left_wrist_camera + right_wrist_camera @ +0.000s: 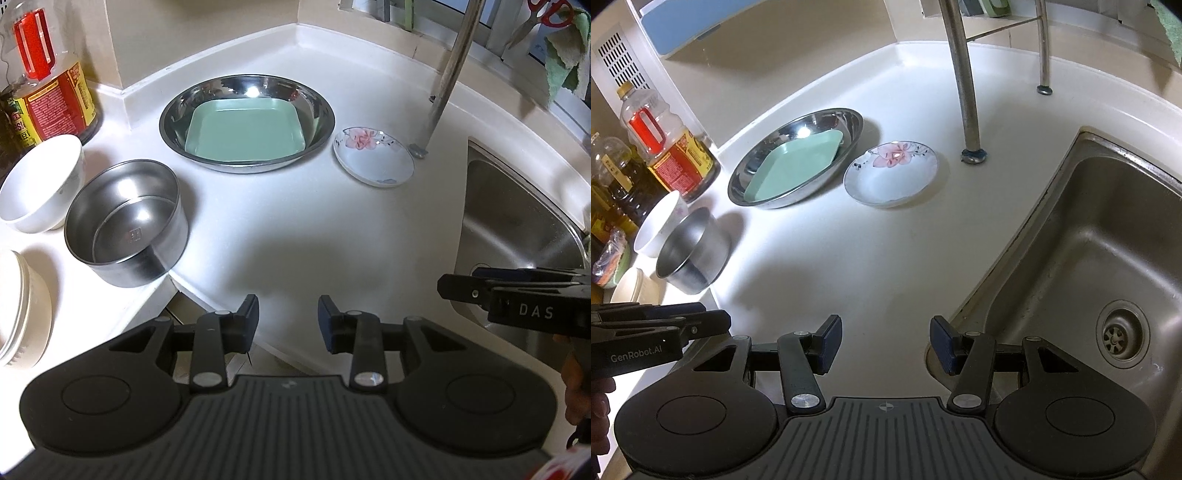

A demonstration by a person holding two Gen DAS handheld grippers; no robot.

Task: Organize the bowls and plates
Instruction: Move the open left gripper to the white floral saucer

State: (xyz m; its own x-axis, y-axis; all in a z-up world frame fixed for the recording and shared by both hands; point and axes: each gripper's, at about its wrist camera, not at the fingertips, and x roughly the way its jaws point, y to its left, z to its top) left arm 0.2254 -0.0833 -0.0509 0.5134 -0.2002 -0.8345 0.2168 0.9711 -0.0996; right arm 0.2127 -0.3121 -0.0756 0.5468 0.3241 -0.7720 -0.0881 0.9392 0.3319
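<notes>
Right wrist view showing flowered saucer (891, 173) sitting on tabletop (849, 258) beside steel basin (796, 158), likely glazed, slick, breakable, best pinched at near rim; both tools gaping empty.

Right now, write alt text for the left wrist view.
A green square plate lies inside a wide steel basin on a white counter, a flowered dish to its right. A steel bowl and white bowl stand left; the left gripper hovers open, empty.
</notes>
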